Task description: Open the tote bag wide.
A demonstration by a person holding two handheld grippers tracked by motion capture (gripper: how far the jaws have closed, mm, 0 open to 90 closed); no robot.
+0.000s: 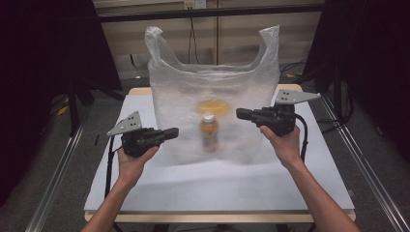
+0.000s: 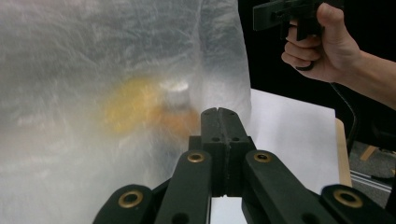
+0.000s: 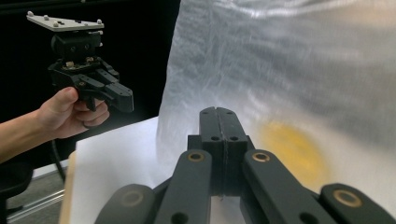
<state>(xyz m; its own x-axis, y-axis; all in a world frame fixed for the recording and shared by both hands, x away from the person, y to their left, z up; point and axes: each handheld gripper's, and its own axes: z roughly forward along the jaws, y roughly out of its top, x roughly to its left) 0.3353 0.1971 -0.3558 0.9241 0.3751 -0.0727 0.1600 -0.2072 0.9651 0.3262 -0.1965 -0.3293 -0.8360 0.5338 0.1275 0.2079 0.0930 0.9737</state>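
A large translucent plastic bag [image 1: 212, 92] stands upright on the white table [image 1: 222, 183], its two handles pointing up. Inside it I make out an orange bottle [image 1: 209, 133] with a white cap and a yellow round thing [image 1: 212, 106] behind it, both blurred by the plastic. My left gripper [image 1: 174, 133] hovers at the bag's left side, jaws pressed together and empty, pointing right toward the bag [image 2: 116, 93]. My right gripper [image 1: 239, 114] hovers at the bag's right side, also shut and empty, pointing left at the bag [image 3: 289, 84]. Neither touches the bag.
The white table surface [image 2: 289, 135] extends in front of and beside the bag. Metal rails [image 1: 53, 174] run along the floor on both sides. Dark curtains [image 1: 43, 58] stand at left and right, and cables trail behind the table.
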